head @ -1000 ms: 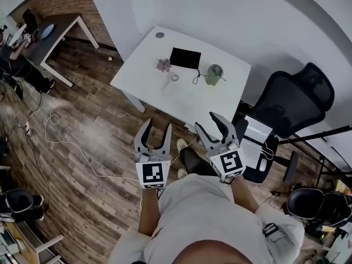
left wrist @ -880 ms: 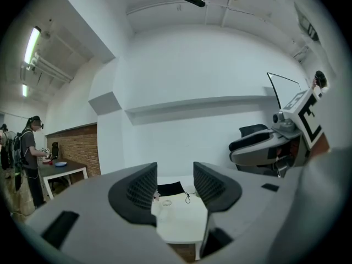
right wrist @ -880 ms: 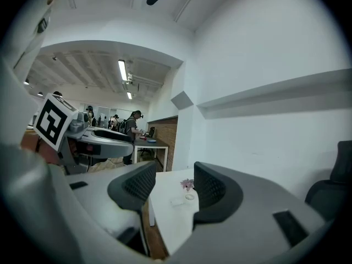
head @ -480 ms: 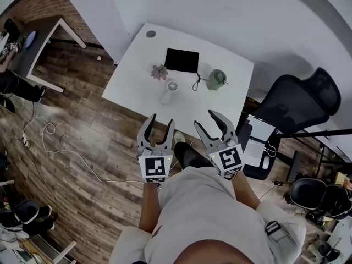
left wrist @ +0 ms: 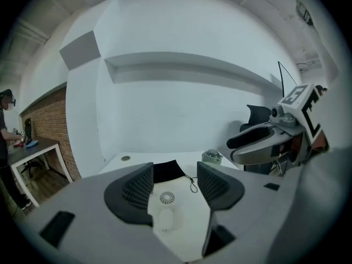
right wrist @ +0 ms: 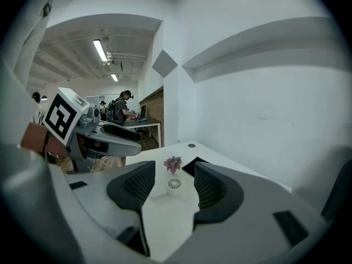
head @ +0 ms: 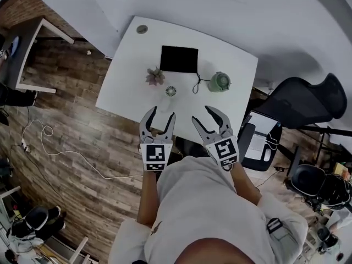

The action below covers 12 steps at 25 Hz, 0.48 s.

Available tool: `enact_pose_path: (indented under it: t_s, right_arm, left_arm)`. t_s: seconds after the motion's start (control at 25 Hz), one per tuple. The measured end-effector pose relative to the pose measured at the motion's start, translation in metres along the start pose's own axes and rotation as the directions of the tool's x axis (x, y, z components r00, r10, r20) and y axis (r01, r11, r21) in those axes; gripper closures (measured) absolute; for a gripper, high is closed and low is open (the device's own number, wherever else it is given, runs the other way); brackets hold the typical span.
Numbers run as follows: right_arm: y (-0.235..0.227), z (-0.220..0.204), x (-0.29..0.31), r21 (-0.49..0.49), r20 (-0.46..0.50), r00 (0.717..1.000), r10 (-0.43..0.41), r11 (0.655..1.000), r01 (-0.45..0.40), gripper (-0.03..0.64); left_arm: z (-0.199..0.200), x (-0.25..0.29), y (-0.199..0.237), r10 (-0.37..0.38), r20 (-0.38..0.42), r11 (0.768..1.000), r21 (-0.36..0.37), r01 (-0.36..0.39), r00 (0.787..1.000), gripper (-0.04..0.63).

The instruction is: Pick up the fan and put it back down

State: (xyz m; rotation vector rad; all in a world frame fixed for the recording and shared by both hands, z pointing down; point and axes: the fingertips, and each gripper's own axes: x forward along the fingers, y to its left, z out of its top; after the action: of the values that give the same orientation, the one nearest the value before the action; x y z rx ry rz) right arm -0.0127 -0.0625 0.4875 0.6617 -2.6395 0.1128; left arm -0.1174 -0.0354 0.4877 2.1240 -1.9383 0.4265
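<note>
Here, the small white round fan (head: 170,92) is seen on the white desk (head: 234,59), beside a little pink plant (head: 155,76). The left gripper (head: 161,113) is being opened, the right gripper (head: 204,115) is held apart, and nothing is gripped.

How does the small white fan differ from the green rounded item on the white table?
Colour: the fan is white, the green item pale green. Top: the fan shows a round slatted grille, the green item a smooth dome. Place: the fan stands nearer the front edge of the white table; the green item sits further right, a black cord beside it. Both rest on that table, untouched.
</note>
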Motion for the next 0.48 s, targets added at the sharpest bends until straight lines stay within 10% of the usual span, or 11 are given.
enact_pose_path:
  t_s: [0.48]
  right_arm:
    - [-0.014,-0.055,0.046,0.087,-0.143,0.987,-0.067,0.993,0.08,0.391]
  left_arm:
    - [-0.081,0.085,0.008,-0.118,-0.22,0.993,-0.002,0.12,0.968,0.313]
